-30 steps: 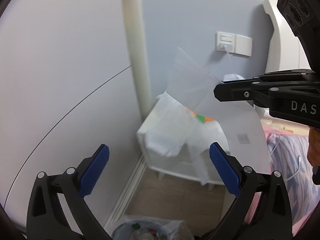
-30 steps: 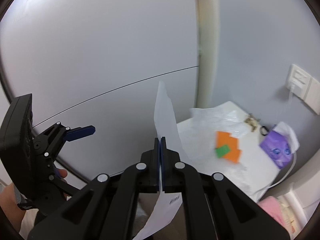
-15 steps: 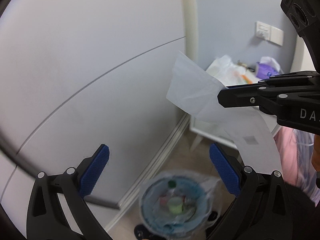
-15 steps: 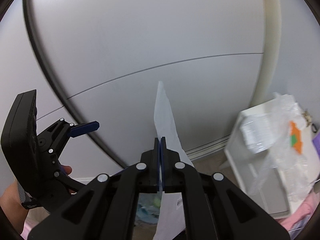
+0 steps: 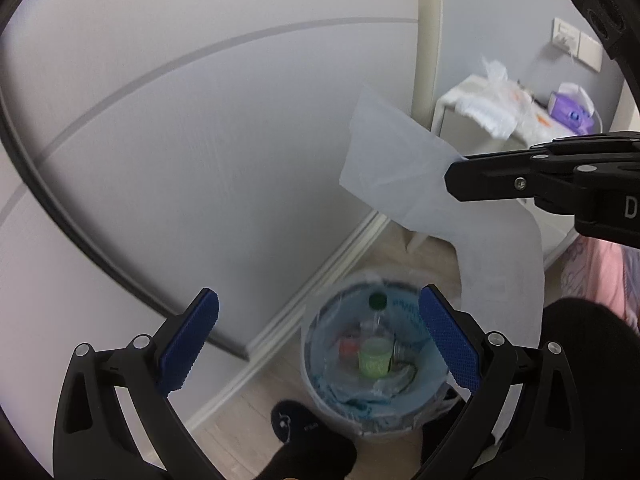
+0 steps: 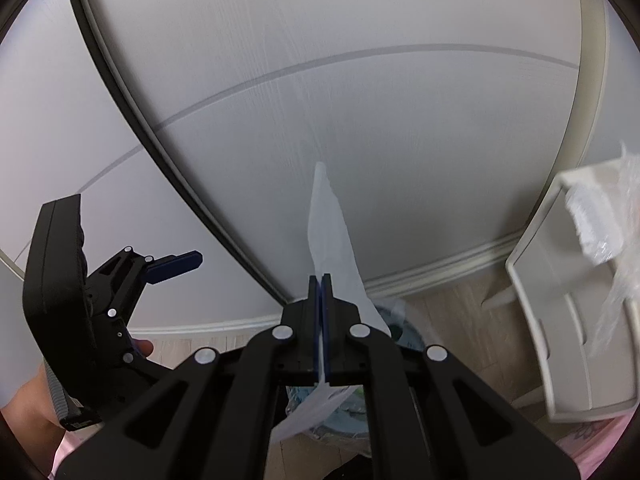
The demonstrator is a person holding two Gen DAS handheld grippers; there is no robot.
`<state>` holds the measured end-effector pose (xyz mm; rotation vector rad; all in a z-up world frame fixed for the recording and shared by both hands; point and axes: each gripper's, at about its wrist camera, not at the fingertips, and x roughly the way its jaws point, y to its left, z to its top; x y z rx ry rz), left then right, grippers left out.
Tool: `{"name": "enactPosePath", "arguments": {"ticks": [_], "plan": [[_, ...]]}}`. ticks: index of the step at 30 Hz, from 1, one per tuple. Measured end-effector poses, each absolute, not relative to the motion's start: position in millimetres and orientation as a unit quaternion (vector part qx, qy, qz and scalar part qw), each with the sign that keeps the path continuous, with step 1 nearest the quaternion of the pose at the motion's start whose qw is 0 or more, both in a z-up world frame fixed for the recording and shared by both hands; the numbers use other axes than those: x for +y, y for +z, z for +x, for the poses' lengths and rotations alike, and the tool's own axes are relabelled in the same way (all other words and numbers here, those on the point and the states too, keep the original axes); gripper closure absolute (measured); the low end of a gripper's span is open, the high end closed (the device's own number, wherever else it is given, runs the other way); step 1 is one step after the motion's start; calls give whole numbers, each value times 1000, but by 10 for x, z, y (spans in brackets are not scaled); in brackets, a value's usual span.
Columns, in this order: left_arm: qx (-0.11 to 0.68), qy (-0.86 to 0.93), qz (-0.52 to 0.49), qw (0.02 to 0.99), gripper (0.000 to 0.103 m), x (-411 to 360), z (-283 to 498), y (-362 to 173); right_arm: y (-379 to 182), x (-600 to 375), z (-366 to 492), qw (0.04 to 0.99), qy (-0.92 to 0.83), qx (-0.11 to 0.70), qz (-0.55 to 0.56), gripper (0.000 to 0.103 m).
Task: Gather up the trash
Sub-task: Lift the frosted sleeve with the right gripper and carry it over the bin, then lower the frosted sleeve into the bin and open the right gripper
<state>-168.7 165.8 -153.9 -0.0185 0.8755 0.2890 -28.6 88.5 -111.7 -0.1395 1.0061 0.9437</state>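
The thin, translucent white plastic wrapper (image 5: 404,168) is pinched between the flat blue pads of the right gripper (image 6: 321,280), whose jaws are pressed fully together on it with no gap showing. From the clamp the sheet runs two ways: one pale, pointed flap stands up and forward past the fingertips, and a longer, limper tail hangs down behind them, carrying what looks like a small printed label near its lower end. Its long axis is therefore roughly upright, edge-on to the right wrist view and broadside to the left one. The relation that matters is vertical: the round white trash bin with its crumpled light-blue liner (image 5: 376,408) stands on the pale wood floor close to the white baseboard, below and slightly ahead of the clamped sheet, and the hanging tail seems to drape toward the bin's near right rim. Inside the bin lie a clear bottle with a green cap and some green and red scraps. The left gripper (image 5: 316,340) holds nothing; its blue ribbed pads stand wide apart and frame the bin's mouth from above. The right hand is plainly the one to release, and I judge that the wrapper needs to sit squarely over the opening first, as such a light film may drift.
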Motion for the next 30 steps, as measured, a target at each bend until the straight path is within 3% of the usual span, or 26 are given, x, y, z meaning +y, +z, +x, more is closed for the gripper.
{"name": "enactPosePath", "arguments": {"ticks": [11, 30], "plan": [[472, 153, -50, 867, 6, 1834, -1703, -2320, -1860, 1004, -295, 741, 423, 516, -80, 99], [527, 140, -69, 836, 6, 1918, -1461, -3128, -3002, 1095, -215, 689, 384, 607, -100, 99]]}}
